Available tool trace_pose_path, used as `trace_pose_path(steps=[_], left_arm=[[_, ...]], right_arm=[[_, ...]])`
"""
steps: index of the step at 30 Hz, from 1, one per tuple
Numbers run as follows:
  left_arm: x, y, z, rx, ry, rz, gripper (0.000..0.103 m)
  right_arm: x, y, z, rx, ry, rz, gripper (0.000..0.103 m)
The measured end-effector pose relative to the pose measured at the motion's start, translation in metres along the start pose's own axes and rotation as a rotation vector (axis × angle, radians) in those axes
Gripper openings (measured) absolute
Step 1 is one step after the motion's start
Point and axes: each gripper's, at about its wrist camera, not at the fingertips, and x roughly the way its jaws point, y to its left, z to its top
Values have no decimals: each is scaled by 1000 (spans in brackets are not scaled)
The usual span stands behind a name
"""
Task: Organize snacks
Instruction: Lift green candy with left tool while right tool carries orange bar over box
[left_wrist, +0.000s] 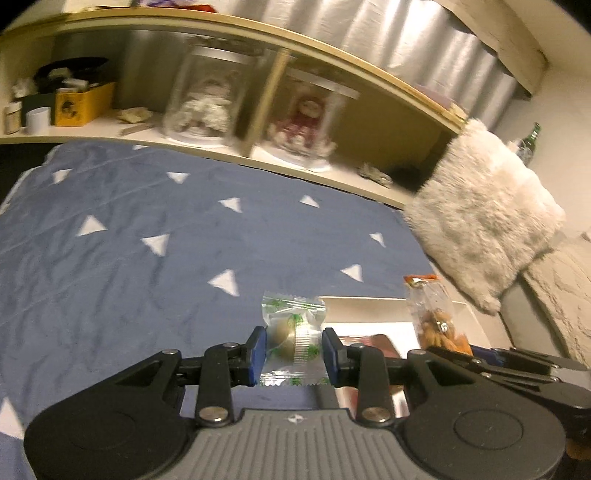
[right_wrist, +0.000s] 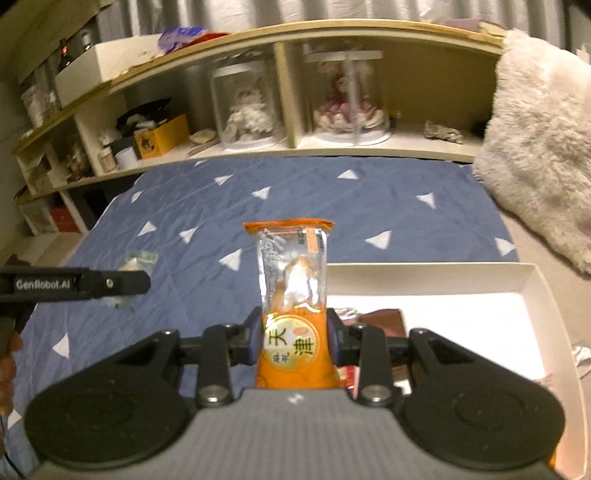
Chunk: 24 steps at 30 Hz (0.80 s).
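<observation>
Left wrist view: a clear green-printed snack packet (left_wrist: 293, 334) is clamped between the fingers of the left gripper (left_wrist: 294, 349), just left of the white box (left_wrist: 373, 306). An orange snack packet (right_wrist: 293, 295) is squeezed by the right gripper (right_wrist: 294, 341), at the box's left edge. The white box (right_wrist: 532, 280) is seen lying on the blue blanket (right_wrist: 295, 195). A brown packet (right_wrist: 384, 319) and a red one are seen inside the box, near its left end. The rest of the box floor is seen bare.
</observation>
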Motion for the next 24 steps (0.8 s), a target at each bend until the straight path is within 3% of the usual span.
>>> trace_pose_path(steps=[18,24], left_arm=[[85,-100,-12,44,122,-157,35],[118,-121,-18,41,167,-192,35]], right_arm=[[-9,-107,7,84,-32,-147,40],[8,-152,7,148,26,-208,40]])
